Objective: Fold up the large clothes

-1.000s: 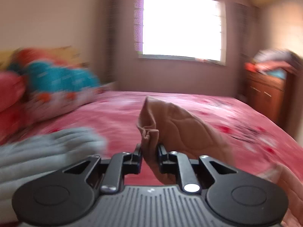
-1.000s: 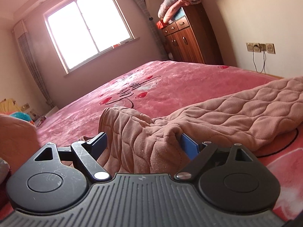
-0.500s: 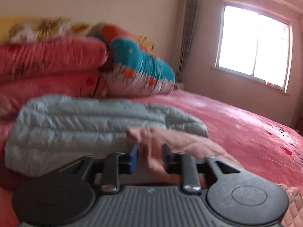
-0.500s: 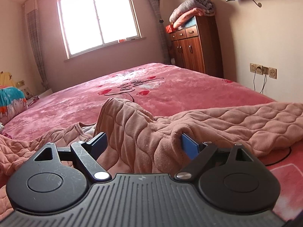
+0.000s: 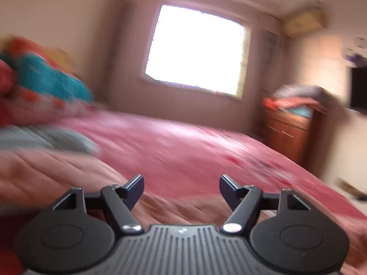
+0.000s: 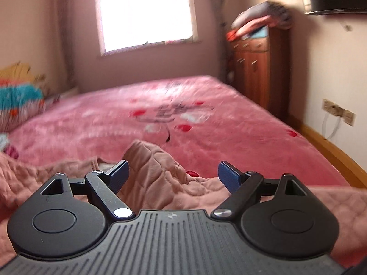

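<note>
Below both of my tools, the quilted pink garment [image 6: 158,178] lay spread along the near edge of the bed [image 6: 229,123], on its pink flowered cover. One part of it was bunched into a raised hump just ahead of my right gripper [image 6: 173,174], while flatter cloth ran off toward the bed's left side. My right gripper hung over that hump with its blue-padded fingers [image 6: 229,177] spread wide, gripping nothing. My left gripper [image 5: 181,189] was likewise parted and empty above the same garment [image 5: 45,178]; that view was badly smeared, so I could not tell if it touched the fabric. A pale grey padded item [image 5: 48,138] lay beyond the garment at the left, with bright pillows [image 5: 43,87] behind it. A wooden cabinet [image 6: 257,66] stood past the bed's right edge, below-right of the window [image 6: 146,11].
</note>
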### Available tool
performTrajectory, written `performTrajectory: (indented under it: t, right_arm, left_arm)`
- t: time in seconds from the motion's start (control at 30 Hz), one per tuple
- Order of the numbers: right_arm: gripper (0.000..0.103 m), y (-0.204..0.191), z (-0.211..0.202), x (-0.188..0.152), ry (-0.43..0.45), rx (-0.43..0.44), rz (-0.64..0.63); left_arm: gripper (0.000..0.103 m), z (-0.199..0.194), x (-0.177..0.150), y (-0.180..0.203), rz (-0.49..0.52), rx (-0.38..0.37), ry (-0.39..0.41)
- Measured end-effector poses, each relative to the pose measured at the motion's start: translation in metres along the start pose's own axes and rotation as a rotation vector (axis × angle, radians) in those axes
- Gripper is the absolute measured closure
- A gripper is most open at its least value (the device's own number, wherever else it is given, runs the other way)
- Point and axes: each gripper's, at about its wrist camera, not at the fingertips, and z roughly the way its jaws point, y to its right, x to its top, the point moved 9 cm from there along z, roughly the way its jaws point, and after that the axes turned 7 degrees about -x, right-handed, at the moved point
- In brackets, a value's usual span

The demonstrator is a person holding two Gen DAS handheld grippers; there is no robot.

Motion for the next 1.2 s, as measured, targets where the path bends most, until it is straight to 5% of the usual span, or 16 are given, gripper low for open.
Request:
performTrajectory:
  t: [0.1, 0.2, 0.57, 0.7, 0.9, 1.0, 1.2]
  right_arm:
    - [0.005, 0.012, 0.043, 0.007, -0.094, 0.014, -0.041]
    - [0.006, 0.025, 0.077, 0.01, -0.163, 0.028, -0.067]
    - [0.0, 0.033, 0.147, -0.033, -0.428, 0.099, -0.209]
    - [0.0, 0.031, 0.143, -0.039, -0.426, 0.117, -0.2]
    - [0.042, 0.024, 0.129, -0.043, -0.384, -0.004, -0.247]
    - [0.086, 0.021, 0.114, -0.043, -0.329, -0.106, -0.31]
    - [0.092, 0.009, 0.096, -0.044, -0.241, -0.208, -0.426]
  left_arm:
    - [0.031, 0.022, -0.034, 0.034, 0.011, -0.142, -0.113]
    - [0.031, 0.035, -0.066, 0.055, -0.001, -0.206, -0.209]
    - [0.031, 0.049, -0.122, 0.046, -0.063, -0.238, -0.347]
    - [0.027, 0.05, -0.126, 0.044, -0.096, -0.258, -0.354]
    - [0.016, 0.051, -0.13, 0.048, -0.097, -0.292, -0.365]
    - [0.015, 0.051, -0.131, 0.047, -0.119, -0.305, -0.364]
    - [0.011, 0.052, -0.131, 0.045, -0.164, -0.335, -0.361]
